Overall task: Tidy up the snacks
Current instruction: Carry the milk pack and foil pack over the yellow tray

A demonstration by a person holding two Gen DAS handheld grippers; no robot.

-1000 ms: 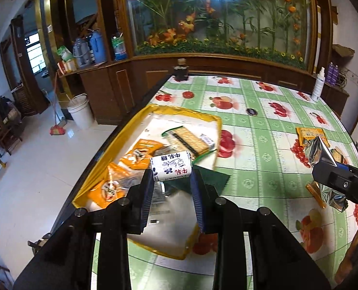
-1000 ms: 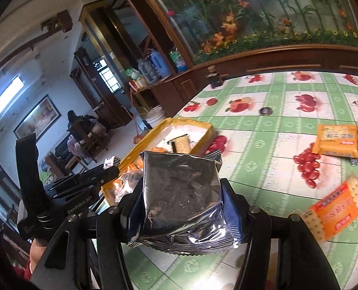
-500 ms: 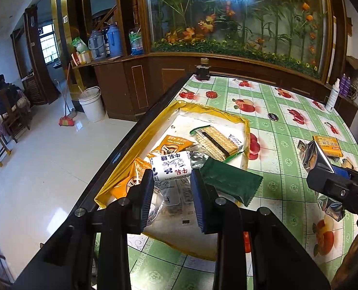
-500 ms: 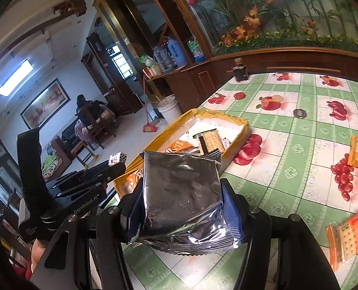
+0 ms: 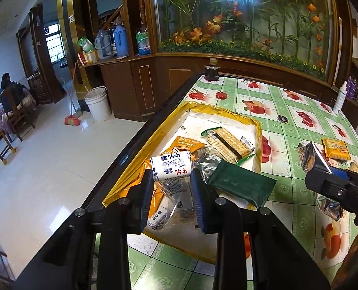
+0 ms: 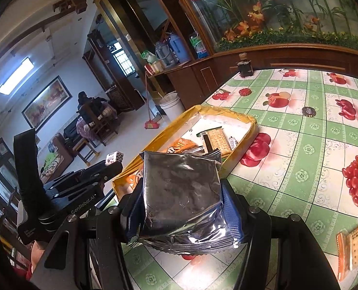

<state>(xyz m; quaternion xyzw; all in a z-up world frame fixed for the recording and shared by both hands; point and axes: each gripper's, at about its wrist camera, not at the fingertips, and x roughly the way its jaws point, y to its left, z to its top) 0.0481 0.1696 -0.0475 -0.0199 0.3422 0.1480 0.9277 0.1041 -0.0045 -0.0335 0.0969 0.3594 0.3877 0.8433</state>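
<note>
Right now the left gripper (image 5: pixel 171 181) is clamped on a small white candy roll (image 5: pixel 171 165) with blue print, holding it above the near end of the yellow tray (image 5: pixel 258 130). Inside the tray lie a cracker pack (image 5: pixel 227 143), an orange packet (image 5: pixel 184 145) and a dark green pouch (image 5: pixel 241 184) that overhangs the tray's right rim. Meanwhile the right gripper (image 6: pixel 181 207) pinches a silver foil bag (image 6: pixel 181 193) between its pads, over the green fruit-print tablecloth (image 6: pixel 299 149) just beside the tray. Two more orange cracker packs (image 6: pixel 355 246) rest on the cloth off to the right.
</note>
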